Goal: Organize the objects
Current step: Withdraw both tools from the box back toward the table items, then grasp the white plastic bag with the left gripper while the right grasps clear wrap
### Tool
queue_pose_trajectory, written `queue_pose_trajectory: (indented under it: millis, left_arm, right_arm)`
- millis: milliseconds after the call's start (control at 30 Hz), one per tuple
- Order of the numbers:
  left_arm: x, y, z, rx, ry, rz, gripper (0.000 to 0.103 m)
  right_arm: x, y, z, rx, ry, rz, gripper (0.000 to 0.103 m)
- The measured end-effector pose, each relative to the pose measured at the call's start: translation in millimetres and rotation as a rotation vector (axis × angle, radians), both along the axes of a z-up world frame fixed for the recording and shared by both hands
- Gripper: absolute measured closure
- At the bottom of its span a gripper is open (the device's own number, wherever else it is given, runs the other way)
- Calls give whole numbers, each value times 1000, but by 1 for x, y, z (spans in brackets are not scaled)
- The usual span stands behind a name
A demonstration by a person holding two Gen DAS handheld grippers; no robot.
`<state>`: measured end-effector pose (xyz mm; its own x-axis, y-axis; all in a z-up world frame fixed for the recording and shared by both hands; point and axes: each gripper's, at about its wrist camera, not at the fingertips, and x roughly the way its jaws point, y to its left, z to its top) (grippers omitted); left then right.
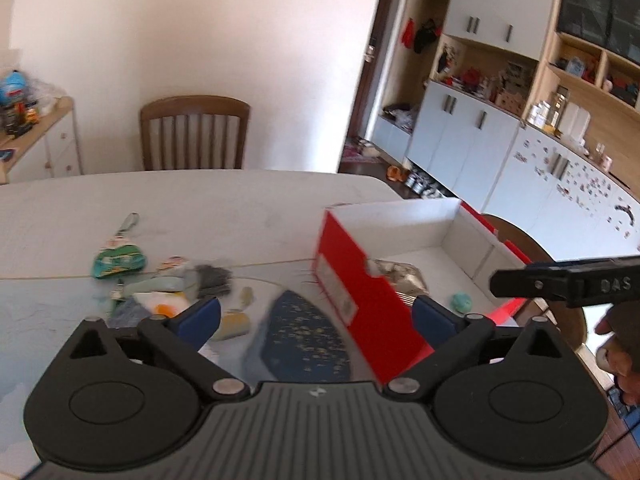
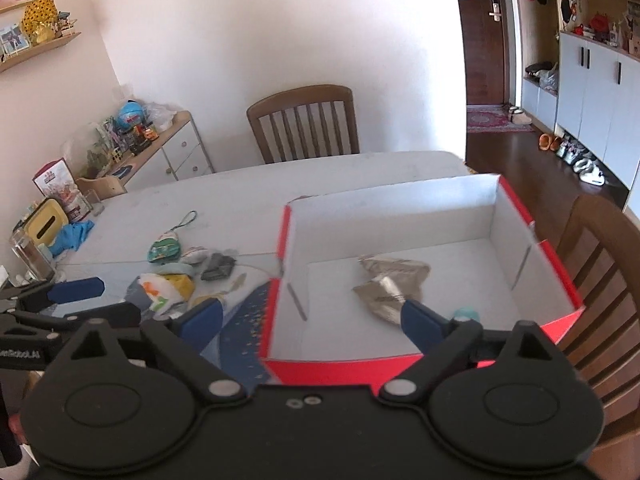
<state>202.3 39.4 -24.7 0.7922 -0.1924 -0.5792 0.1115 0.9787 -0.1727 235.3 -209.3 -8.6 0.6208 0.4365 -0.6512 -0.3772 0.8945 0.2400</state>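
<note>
A red shoebox (image 2: 556, 264) with a white inside stands open on the table. In it lie a crumpled silvery pouch (image 2: 392, 284) and a small teal thing (image 2: 464, 314). Left of the box sits a pile of small items: a green pouch (image 1: 120, 260), a grey piece (image 1: 214, 280), a white-and-yellow bag (image 1: 164, 306) and a dark blue speckled item (image 1: 304, 340). My left gripper (image 1: 316, 316) is open over the box's left red wall (image 1: 360, 300), gripping nothing. My right gripper (image 2: 312, 316) is open above the box's near edge, pads bare.
A wooden chair (image 2: 304, 124) stands at the table's far side and another (image 2: 600, 280) right of the box. A yellow tissue box (image 2: 48, 226), a glass jar (image 2: 28, 256) and a blue cloth (image 2: 74, 236) crowd the table's left end. A cluttered sideboard (image 2: 168, 148) stands behind.
</note>
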Motion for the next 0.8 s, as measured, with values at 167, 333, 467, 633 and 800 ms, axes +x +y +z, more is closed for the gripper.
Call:
queue_pose_trajectory:
  millis: [167, 333, 467, 633, 800]
  left_arm:
    - [-3, 36, -4, -3, -12, 75, 0]
    - [-8, 63, -2, 10, -72, 81, 0]
    - [-2, 79, -8, 25, -65, 62, 0]
    - [13, 95, -23, 69, -30, 14, 0]
    - [30, 114, -42, 72, 14, -54, 0]
  right_arm:
    - [-11, 26, 2, -11, -9, 24, 8]
    - [-19, 54, 1, -25, -18, 56, 8]
    - [-24, 79, -4, -37, -14, 84, 8]
    - [-26, 107, -12, -55, -11, 131, 8]
    - [-24, 133, -23, -78, 2, 169, 8]
